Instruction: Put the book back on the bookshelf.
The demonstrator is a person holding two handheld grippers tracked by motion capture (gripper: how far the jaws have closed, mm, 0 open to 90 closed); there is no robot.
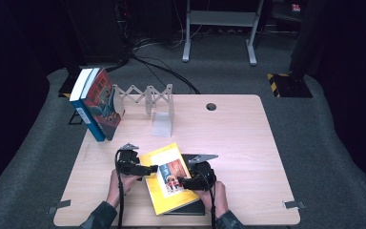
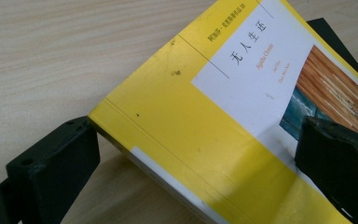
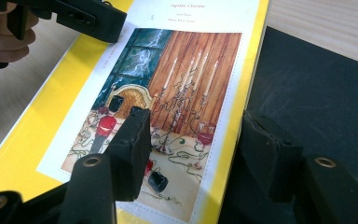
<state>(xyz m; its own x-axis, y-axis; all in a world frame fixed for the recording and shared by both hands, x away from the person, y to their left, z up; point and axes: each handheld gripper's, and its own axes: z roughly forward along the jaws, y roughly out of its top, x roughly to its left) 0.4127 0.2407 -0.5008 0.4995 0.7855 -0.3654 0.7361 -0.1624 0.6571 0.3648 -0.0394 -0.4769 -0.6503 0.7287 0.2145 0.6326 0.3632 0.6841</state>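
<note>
Left gripper view: yellow book's (image 2: pixel 200 140) spine edge between spread jaws.

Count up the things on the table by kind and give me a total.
Books: 4, namely yellow book, black book beneath it, two standing books
Folding racks: 1, the white rack
Hand-held grippers: 2, left, right
Total: 7
</note>
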